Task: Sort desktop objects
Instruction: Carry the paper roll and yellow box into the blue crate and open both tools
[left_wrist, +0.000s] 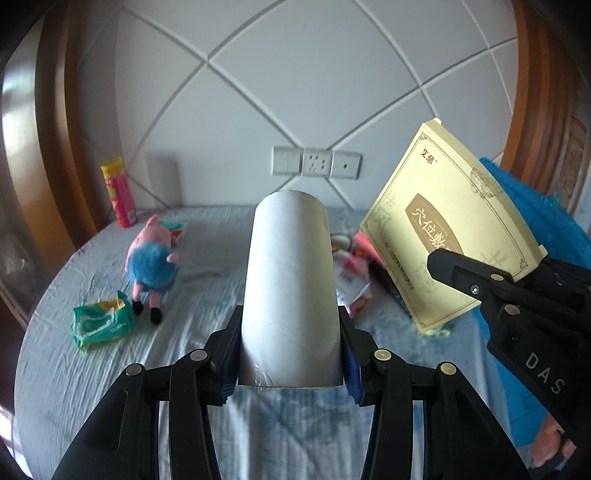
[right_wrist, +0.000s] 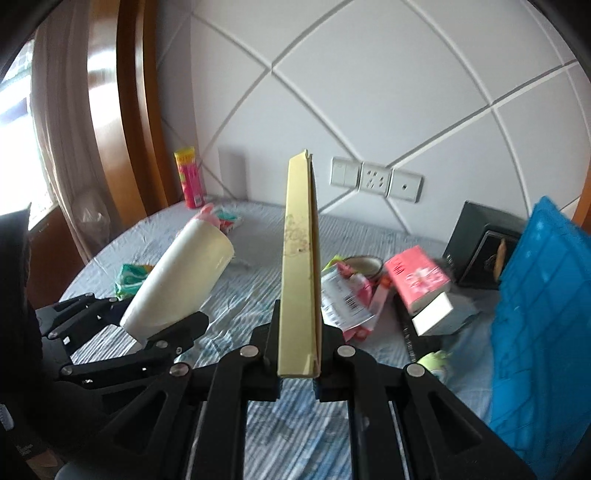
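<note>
My left gripper is shut on a pale grey cardboard tube, which points away from me above the table; the blue pads press its near end from both sides. From the right wrist view the same tube and left gripper show at the left. My right gripper is shut on a flat cream-yellow box, held on edge and standing upright between the fingers. In the left wrist view that box shows its printed face at the right, with the right gripper clamped on its lower corner.
A round table with a blue striped cloth lies below. On it are a plush pig, a green tissue pack, a red and yellow can, packets, a pink box, a black box and a blue crate.
</note>
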